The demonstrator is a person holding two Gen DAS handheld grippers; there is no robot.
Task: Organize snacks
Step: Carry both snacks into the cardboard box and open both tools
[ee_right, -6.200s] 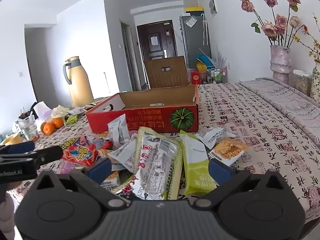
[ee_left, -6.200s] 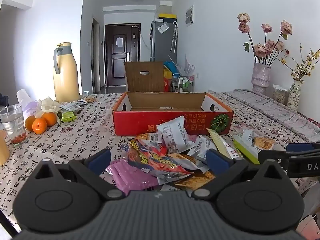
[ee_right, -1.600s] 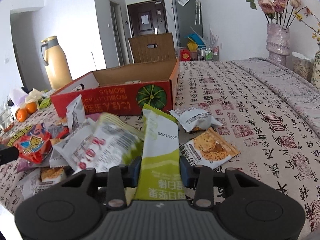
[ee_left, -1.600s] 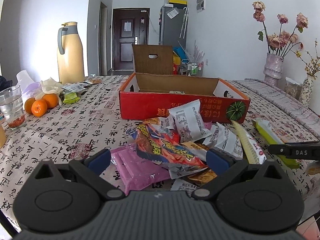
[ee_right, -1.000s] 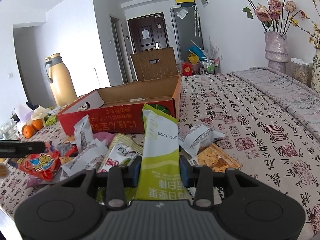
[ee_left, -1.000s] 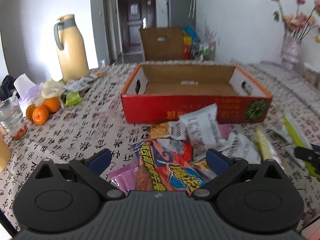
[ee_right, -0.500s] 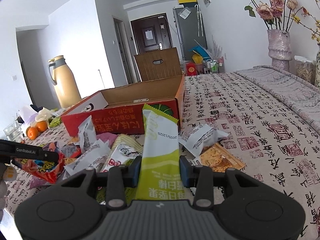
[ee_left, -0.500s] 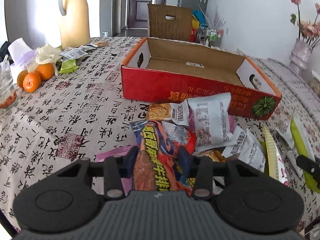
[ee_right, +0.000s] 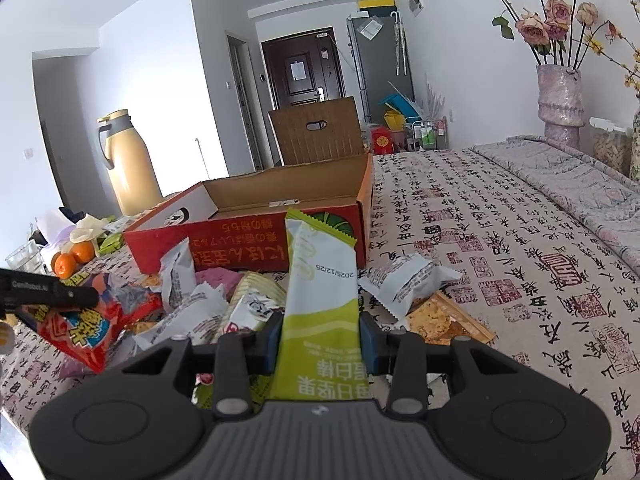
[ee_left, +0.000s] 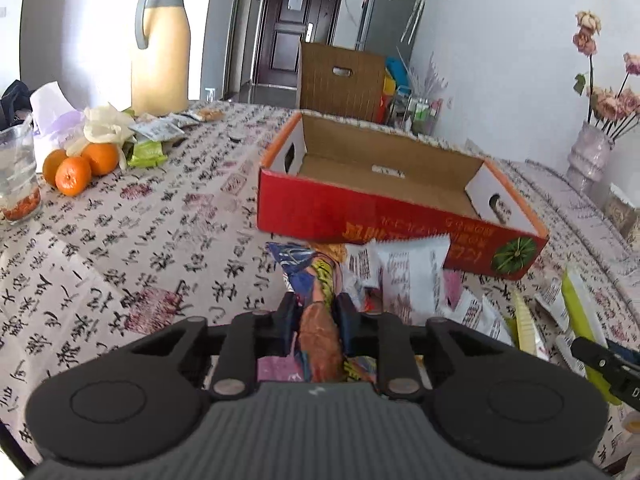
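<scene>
It was a home: a dark entry door (ee_right: pixel 303 76) stood at upper centre beyond a fridge (ee_right: pixel 380 64), dried roses in a vase (ee_right: pixel 560 100) at upper right, and a thermos (ee_left: pixel 160 48) with oranges (ee_left: pixel 74 164) on the cloth-covered surface (ee_left: pixel 120 240) at left.

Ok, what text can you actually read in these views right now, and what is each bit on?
"2025/12/25": on the green packet, upside down, gripped by the right tool.
"GenRobot.ai": on the side of the left tool, seen from the right wrist view; its jaws have just been closing on the red snack bag.
Not readable: the Chinese print on the red box, both packets and the tablecloth.
</scene>
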